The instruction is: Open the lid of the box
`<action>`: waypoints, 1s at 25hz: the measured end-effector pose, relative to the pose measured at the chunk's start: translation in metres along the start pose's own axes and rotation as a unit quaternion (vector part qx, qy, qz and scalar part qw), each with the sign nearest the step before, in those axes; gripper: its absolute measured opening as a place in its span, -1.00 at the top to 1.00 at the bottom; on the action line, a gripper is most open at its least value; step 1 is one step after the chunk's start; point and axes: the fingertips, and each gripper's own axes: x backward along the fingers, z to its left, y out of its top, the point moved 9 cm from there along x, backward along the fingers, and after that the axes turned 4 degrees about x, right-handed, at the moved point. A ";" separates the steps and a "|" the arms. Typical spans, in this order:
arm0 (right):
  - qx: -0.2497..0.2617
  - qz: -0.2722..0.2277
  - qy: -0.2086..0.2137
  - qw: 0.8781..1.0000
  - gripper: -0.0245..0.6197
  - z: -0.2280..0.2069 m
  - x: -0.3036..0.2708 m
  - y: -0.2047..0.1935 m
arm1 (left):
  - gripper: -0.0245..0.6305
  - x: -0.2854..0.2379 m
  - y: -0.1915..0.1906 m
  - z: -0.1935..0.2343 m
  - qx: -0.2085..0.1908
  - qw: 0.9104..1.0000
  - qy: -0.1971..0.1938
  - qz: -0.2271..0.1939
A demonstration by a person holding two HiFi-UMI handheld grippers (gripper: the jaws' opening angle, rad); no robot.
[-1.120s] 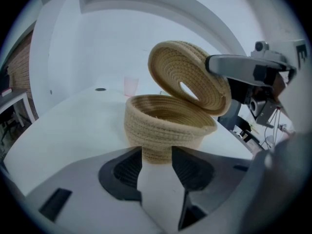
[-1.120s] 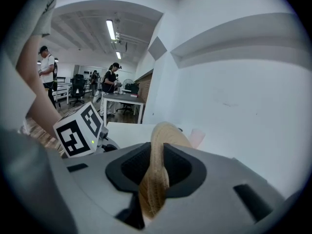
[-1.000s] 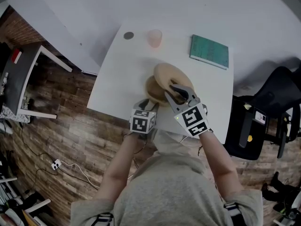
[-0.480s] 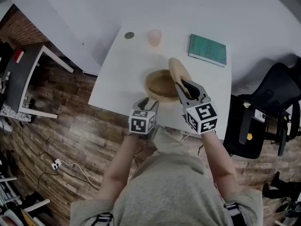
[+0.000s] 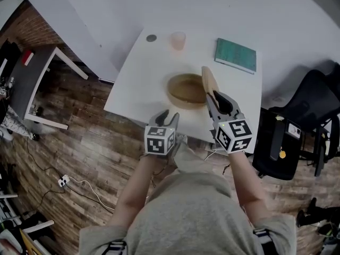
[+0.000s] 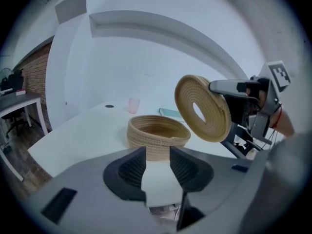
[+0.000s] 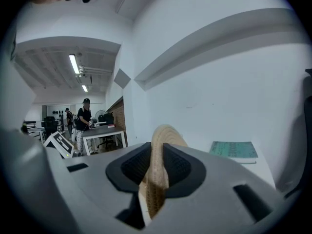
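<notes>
- Now the lid [image 5: 209, 82] is fully off the box [image 5: 186, 90]; a second ago it lay tilted across the rim, half a second ago it was swung up at the box's right edge; at present it stands on edge in the air just right of the box, clear of the rim
- right gripper [image 5: 217, 96]: jaws narrow, clamped on the lid's edge; the right gripper view shows the woven rim pinched between both pads
- left gripper [image 5: 169, 116]: at the near edge of the tabletop [image 5: 139, 84], apart from the box where before it was close against it; jaws closing from wide, nothing between them
- box sits mid-tabletop, open; looks empty from the left gripper view
- pink cup [image 5: 178, 40], small dark disc [image 5: 151, 37] and green book [image 5: 236, 56] along the far side, same places as before
- my read: the opening itself is done; only parking the lid is left; bare tabletop right of the box looks free; the lid is held by its edge only, so it may pivot in the jaws; lay it flat before release
</notes>
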 end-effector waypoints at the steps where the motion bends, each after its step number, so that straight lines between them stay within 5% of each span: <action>1: -0.004 -0.003 0.000 1.000 0.68 0.002 0.005 0.000 | 0.49 0.005 -0.001 -0.002 0.001 1.000 0.003 -0.004; 25: -0.047 -0.036 0.019 0.998 0.68 0.045 0.114 -0.009 | 0.85 0.130 -0.010 -0.060 0.021 0.994 0.024 -0.105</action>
